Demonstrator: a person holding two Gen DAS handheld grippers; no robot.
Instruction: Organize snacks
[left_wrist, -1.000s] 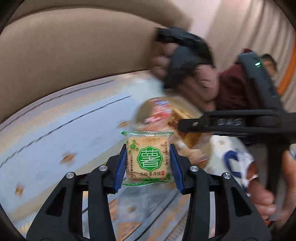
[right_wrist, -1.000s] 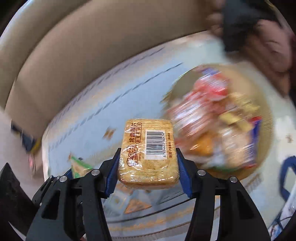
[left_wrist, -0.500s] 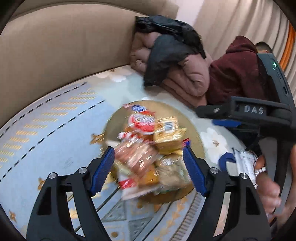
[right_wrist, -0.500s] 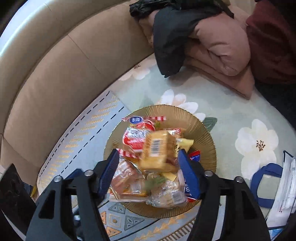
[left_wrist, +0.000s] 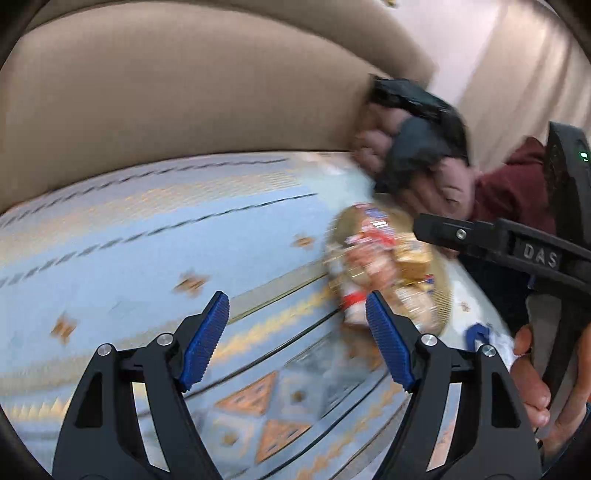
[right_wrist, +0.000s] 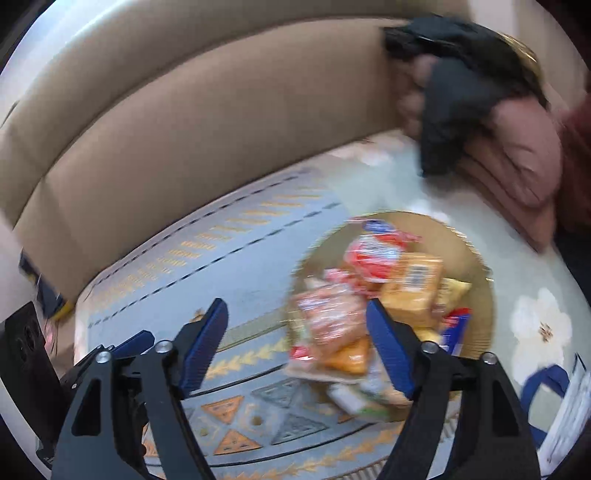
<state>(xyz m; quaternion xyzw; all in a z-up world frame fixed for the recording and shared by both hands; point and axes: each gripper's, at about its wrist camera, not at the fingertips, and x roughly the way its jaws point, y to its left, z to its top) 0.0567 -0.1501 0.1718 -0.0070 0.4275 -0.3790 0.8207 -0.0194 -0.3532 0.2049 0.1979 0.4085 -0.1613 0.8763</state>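
Round gold ribbed plate (right_wrist: 476, 258) on patterned woven blue rug (left_wrist: 147, 258), heaped with glossy crinkled snack packets (right_wrist: 369, 291). Left gripper (left_wrist: 295, 339), right gripper (right_wrist: 295, 343): jaws wide, just opened, nothing between ribbed blue pads.

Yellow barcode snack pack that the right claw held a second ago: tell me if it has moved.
Yes. The yellow barcode pack has left the right claw, whose jaws have just been opening and are now empty, and lies on the pile in the gold plate.
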